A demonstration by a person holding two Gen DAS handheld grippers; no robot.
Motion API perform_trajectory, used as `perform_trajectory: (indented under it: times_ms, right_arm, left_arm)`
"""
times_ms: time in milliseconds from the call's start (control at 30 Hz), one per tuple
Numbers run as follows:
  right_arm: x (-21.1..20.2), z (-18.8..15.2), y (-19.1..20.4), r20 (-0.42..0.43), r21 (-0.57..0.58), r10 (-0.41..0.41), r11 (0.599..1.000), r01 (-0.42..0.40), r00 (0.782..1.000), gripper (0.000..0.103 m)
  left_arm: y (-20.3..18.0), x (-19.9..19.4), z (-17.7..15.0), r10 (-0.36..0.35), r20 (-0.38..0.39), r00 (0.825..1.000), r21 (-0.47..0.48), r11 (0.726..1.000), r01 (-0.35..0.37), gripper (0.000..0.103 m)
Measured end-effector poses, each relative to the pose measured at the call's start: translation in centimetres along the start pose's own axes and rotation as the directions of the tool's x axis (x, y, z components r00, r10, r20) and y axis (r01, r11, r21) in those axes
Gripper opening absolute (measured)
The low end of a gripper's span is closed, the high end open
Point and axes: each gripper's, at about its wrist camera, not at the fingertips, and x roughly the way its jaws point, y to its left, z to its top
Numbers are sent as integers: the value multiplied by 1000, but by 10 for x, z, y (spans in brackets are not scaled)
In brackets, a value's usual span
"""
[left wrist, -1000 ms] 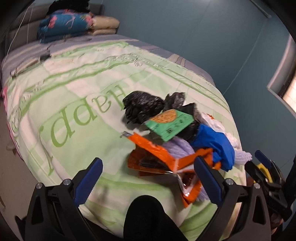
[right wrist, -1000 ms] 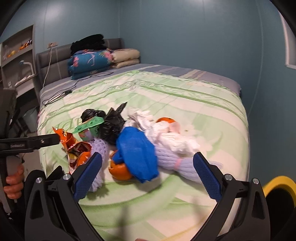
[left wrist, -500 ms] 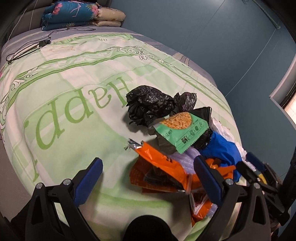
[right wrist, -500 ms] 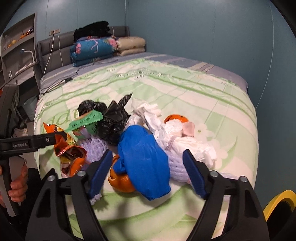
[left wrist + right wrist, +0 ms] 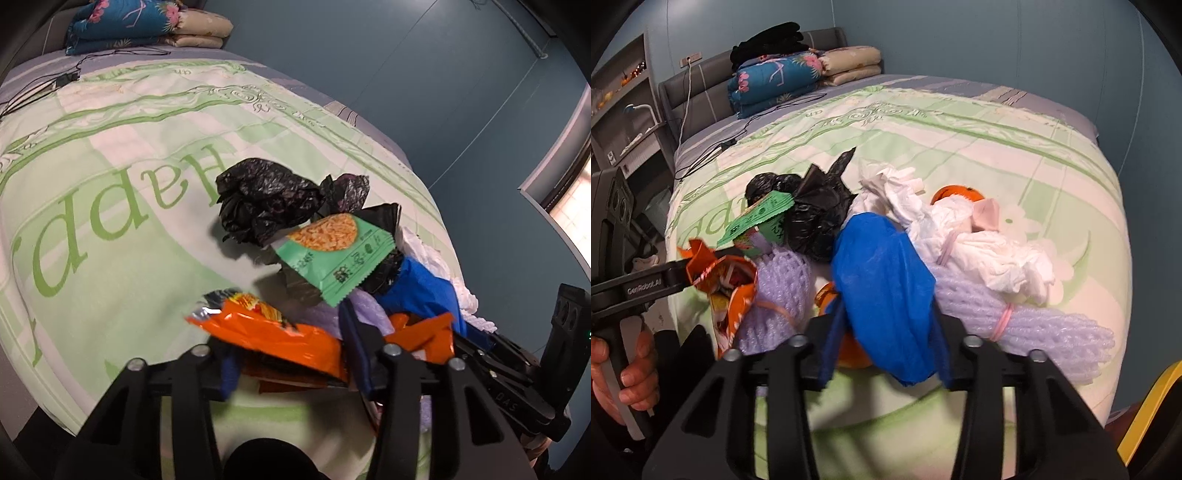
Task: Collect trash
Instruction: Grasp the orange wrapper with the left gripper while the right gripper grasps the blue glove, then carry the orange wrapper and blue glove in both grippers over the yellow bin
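Note:
A trash pile lies on the green bedspread (image 5: 110, 177) near the foot of the bed. My left gripper (image 5: 291, 354) is closing, and its pads press the orange snack wrapper (image 5: 273, 328), which bulges up between them. In the right wrist view my right gripper (image 5: 886, 343) is closing too, with its pads against both sides of the blue plastic bag (image 5: 882, 273). Behind them sit a crumpled black bag (image 5: 266, 201), a green snack packet (image 5: 332, 254), purple foam netting (image 5: 1034, 317), white tissue (image 5: 997, 251) and orange peel (image 5: 956, 192).
Folded quilts (image 5: 775, 81) are stacked at the head of the bed, with a black cable (image 5: 738, 140) trailing over the cover. A shelf (image 5: 624, 110) stands at the left. A person's hand (image 5: 635, 369) holds the left gripper's handle. A yellow rim (image 5: 1145, 417) shows at the lower right.
Both grippers dropped closer to the pile and their jaws narrowed from wide open, the left onto the orange wrapper, the right onto the blue bag. The wrapper now bunches upward.

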Motion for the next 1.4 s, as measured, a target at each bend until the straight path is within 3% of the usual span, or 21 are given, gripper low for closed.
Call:
perform_trajectory:
  times_ms: [167, 267, 733, 900, 1400]
  right_arm:
    - [-8, 0, 6, 21, -18, 20, 1000, -20, 1000, 12]
    - [-17, 1, 5, 46, 5, 39, 999, -39, 998, 8]
    - [-94, 7, -13, 193, 78, 73, 993, -90, 978, 7]
    - [-123, 9, -15, 239, 82, 104, 989, -126, 965, 7]
    - [-180, -5, -30, 327, 91, 54, 992, -88, 943, 8]
  left_arm:
    - [-7, -6, -4, -15, 6, 1000, 25, 1000, 15, 40]
    - [-9, -14, -6, -26, 26, 999, 32, 999, 25, 40]
    - [-24, -78, -8, -46, 173, 984, 84, 996, 32, 40]
    - [-35, -92, -10, -70, 188, 980, 103, 993, 51, 40]
    - [-77, -126, -15, -108, 237, 965, 190, 980, 63, 40]
